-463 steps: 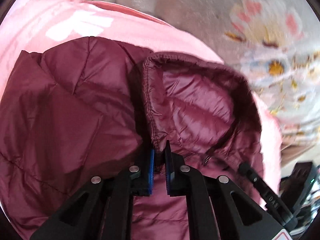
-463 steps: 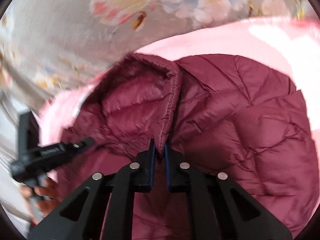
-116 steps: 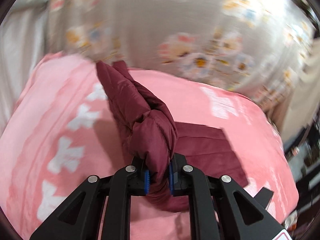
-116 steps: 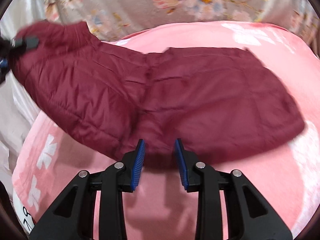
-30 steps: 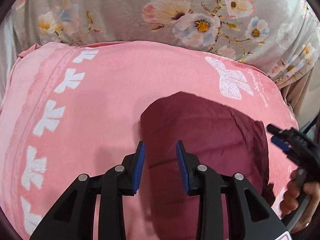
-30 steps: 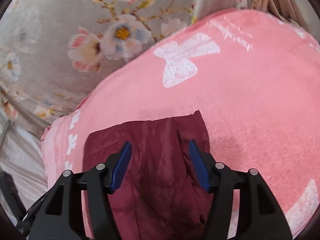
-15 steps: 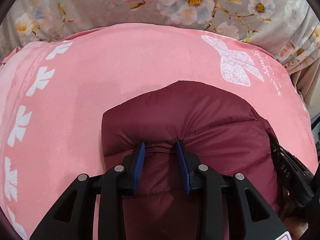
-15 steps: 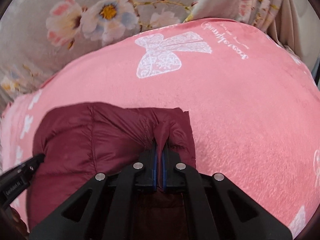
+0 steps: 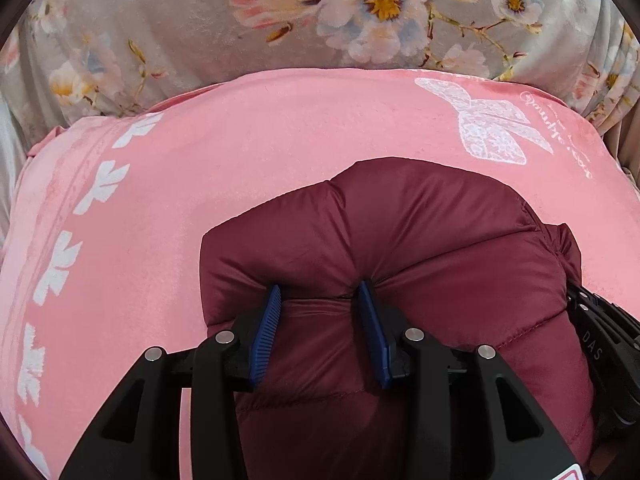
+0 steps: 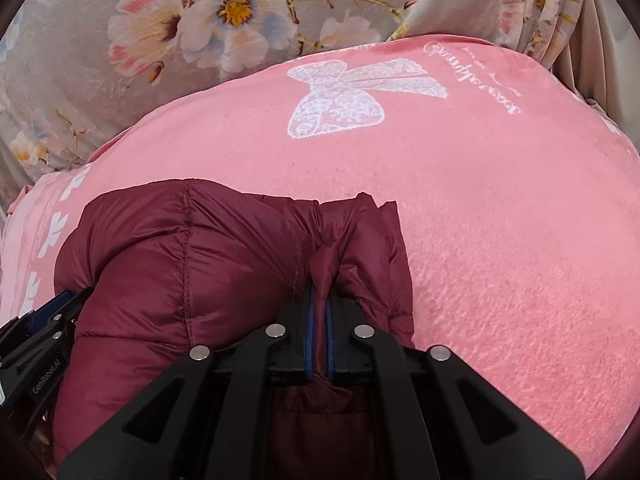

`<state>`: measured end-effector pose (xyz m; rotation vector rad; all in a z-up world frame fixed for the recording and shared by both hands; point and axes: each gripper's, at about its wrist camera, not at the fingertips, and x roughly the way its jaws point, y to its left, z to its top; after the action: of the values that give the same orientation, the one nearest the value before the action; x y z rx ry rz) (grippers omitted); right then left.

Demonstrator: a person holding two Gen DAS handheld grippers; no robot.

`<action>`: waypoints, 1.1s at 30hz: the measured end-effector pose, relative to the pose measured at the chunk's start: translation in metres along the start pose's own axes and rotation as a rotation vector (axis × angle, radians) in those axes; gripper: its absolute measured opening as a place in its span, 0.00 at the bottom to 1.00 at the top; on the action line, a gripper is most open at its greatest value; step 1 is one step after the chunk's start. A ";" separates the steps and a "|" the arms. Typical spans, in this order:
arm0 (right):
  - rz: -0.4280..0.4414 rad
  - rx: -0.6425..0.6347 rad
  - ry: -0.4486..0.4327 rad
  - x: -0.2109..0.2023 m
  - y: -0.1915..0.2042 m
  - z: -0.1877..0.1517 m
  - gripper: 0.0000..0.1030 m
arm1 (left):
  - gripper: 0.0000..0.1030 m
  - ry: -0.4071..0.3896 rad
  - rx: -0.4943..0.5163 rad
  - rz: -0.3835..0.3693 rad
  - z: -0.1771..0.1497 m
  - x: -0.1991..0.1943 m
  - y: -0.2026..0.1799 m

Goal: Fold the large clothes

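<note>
1. One pink blanket [image 9: 280, 152] with white bow prints covers the bed, with a floral cloth [image 9: 200, 20] behind its far edge.
2. One maroon puffer jacket [image 9: 420, 240], bundled, lies near the blanket's near edge.
3. Left claw [image 9: 320, 316] points forward, blue pads spread, pressing into the jacket.
4. Right claw [image 10: 319, 320] points forward, pressed together, pinching a jacket fold.
</note>
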<state>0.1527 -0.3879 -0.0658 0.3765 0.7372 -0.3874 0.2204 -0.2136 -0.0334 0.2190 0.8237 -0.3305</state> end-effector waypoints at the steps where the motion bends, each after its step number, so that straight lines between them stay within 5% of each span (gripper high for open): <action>1: 0.002 0.002 -0.001 0.000 0.000 0.000 0.03 | 0.37 -0.006 -0.001 0.003 -0.001 0.001 0.000; 20: 0.050 0.062 -0.016 0.002 -0.008 -0.003 0.02 | 0.39 -0.038 0.003 0.053 -0.004 0.007 -0.008; 24: 0.079 0.096 -0.019 -0.010 -0.018 -0.001 0.04 | 0.44 -0.013 -0.015 0.016 -0.002 0.001 0.002; 28: 0.089 0.052 -0.143 -0.081 -0.015 -0.011 0.08 | 0.45 0.011 -0.022 -0.042 -0.008 -0.040 0.016; 33: 0.110 0.008 -0.066 -0.097 -0.012 -0.043 0.07 | 0.48 0.058 0.017 -0.154 -0.035 -0.076 0.006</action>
<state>0.0571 -0.3590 -0.0288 0.4078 0.6477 -0.2975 0.1506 -0.1815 0.0003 0.1815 0.8974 -0.4777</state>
